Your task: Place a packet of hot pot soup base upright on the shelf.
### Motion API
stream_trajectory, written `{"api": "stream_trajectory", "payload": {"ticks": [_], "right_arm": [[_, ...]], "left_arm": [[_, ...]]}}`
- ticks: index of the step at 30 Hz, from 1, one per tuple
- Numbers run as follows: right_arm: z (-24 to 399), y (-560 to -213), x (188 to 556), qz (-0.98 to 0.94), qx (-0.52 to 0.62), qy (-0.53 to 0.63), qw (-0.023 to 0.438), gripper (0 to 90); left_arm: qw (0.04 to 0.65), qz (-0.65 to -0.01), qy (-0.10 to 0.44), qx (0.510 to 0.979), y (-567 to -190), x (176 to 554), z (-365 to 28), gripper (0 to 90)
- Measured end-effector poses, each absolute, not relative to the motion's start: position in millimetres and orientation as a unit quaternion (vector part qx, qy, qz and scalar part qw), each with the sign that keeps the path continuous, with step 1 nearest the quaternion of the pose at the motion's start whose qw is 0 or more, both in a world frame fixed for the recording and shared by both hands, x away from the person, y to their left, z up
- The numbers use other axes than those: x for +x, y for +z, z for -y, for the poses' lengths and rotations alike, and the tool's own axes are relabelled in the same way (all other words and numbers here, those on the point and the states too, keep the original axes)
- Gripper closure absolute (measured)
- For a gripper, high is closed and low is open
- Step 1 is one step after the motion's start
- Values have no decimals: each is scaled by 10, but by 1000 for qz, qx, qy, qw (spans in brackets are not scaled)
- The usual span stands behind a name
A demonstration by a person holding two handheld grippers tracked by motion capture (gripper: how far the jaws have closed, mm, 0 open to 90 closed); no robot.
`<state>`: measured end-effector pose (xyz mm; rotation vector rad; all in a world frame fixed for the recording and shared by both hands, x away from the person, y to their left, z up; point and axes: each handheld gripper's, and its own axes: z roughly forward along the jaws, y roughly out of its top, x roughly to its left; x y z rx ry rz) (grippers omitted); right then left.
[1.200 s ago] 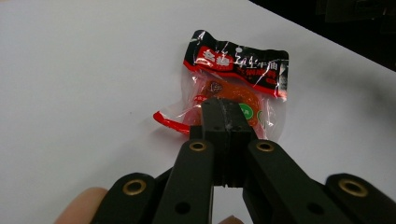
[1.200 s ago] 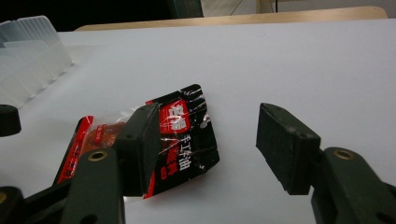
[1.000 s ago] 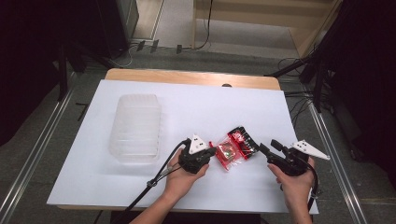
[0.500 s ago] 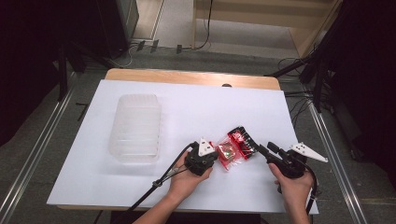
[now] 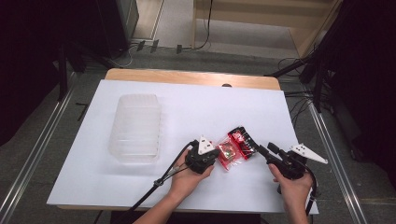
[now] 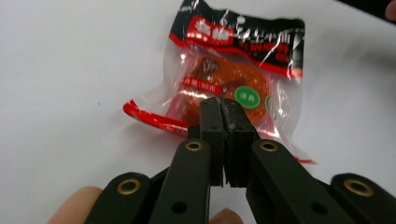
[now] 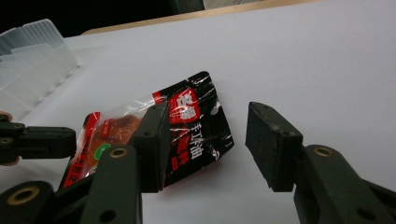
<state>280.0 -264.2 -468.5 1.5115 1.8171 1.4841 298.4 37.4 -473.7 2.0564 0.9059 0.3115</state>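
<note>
You have one snack packet [image 5: 237, 147] at lower centre, one clear plastic tray [image 5: 136, 127] (left of centre), and two grippers, left gripper [image 5: 215, 156] and right gripper [image 5: 265, 150].

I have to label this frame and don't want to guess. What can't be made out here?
- Whether the shut left gripper pinches the red-and-black clear snack packet: its own jaws cover the edge, left gripper view.
- Packet print: blurred.
- Ribbed clear plastic tray: contents unclear in the high view.
</note>
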Motion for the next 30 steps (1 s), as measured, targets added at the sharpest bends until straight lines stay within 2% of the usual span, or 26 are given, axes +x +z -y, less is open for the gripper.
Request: {"api": "stream_trajectory", "payload": {"ticks": [4,10,18,30], "right_arm": [[2652,-4717,2797,-643,535,522,168,501],[2654,-4711,2779,-640,537,524,163,485],[2641,-4730,2787,-639,541,523,157,476],[2480,-4710,2777,-639,520,553,122,441]], "left_arm": [[404,-359,122,832,-4773,2973,-350,900],[421,-366,121,821,-4757,2961,-387,900],[402,-377,104,828,-4788,2998,-382,900],[393,-376,103,833,-4796,3006,-370,900]]}}
